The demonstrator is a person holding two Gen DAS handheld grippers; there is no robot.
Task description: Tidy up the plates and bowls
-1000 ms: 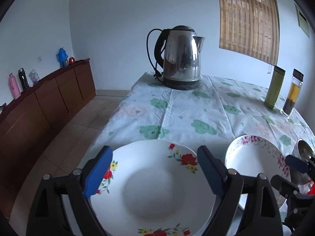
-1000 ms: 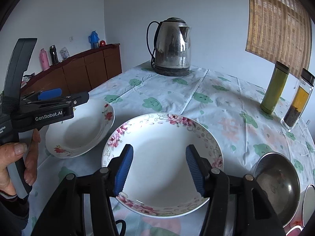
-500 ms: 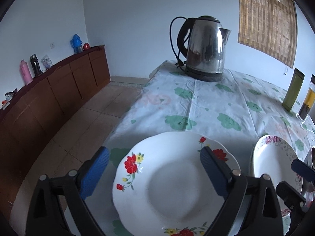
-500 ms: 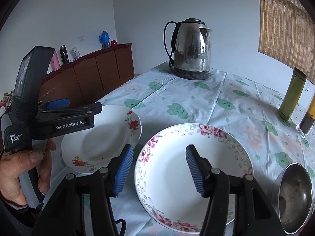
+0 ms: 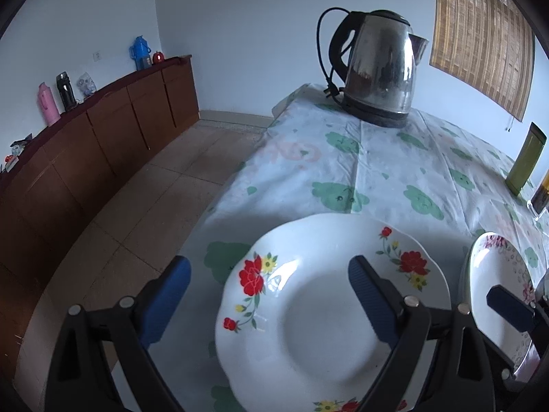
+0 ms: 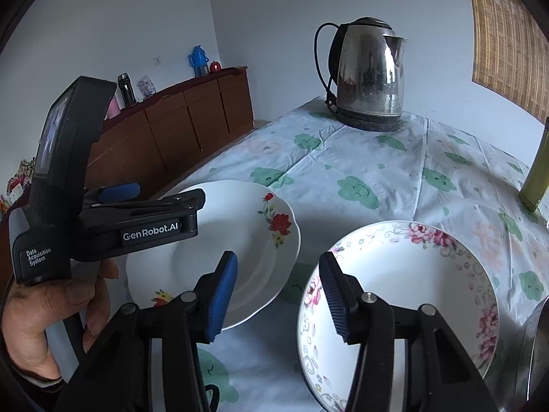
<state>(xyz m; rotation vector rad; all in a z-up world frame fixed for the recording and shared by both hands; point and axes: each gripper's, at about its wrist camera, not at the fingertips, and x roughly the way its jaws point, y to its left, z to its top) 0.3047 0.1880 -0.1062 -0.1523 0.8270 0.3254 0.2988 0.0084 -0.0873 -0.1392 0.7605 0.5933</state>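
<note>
A white plate with red flowers (image 5: 326, 309) lies near the table's left edge, and a pink-flowered plate (image 6: 405, 295) lies just right of it. My left gripper (image 5: 271, 295) is open wide over the red-flowered plate's left rim, one finger above the plate and the other above the cloth. In the right wrist view a hand (image 6: 51, 309) holds this left gripper (image 6: 164, 197). My right gripper (image 6: 279, 292) hangs over the gap between the two plates with its jaws closing. Only cloth and the pink-flowered plate's left rim lie under them, and the pads touch nothing.
A steel kettle (image 5: 381, 68) stands at the far end of the flowered tablecloth (image 5: 343, 158). A green bottle (image 5: 525, 161) stands at the right, and a steel bowl (image 6: 538, 343) sits by the pink-flowered plate. The table's left edge drops to the tiled floor (image 5: 137, 206) beside a wooden sideboard (image 5: 103, 144).
Both grippers have shifted left: each was centred over its plate and now sits over that plate's left rim. The right jaws have narrowed a little.
</note>
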